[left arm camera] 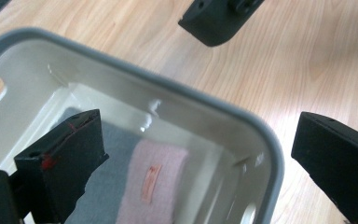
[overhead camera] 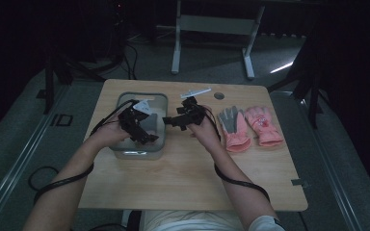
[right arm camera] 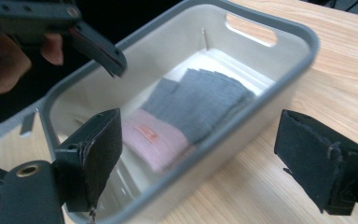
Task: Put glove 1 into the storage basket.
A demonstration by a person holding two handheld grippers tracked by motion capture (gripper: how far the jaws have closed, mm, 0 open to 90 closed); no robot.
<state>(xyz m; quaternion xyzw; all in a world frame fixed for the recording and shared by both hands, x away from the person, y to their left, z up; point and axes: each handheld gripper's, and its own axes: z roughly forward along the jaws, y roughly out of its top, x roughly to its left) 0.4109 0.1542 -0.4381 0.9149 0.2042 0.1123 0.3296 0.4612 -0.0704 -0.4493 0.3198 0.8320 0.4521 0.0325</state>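
Jaws of my left gripper (left arm camera: pixel 193 158) and right gripper (right arm camera: pixel 198 158) gape wide, empty. Grey-pink glove (right arm camera: pixel 186 109) lies in the bin (right arm camera: pixel 270 35), its fingers half hidden; 2 gloves (overhead camera: pixel 250 127) rest beside.

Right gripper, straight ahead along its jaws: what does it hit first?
Likely the near wall of the bin, with the glove inside just beyond. The right gripper is open and empty; depth is unclear.
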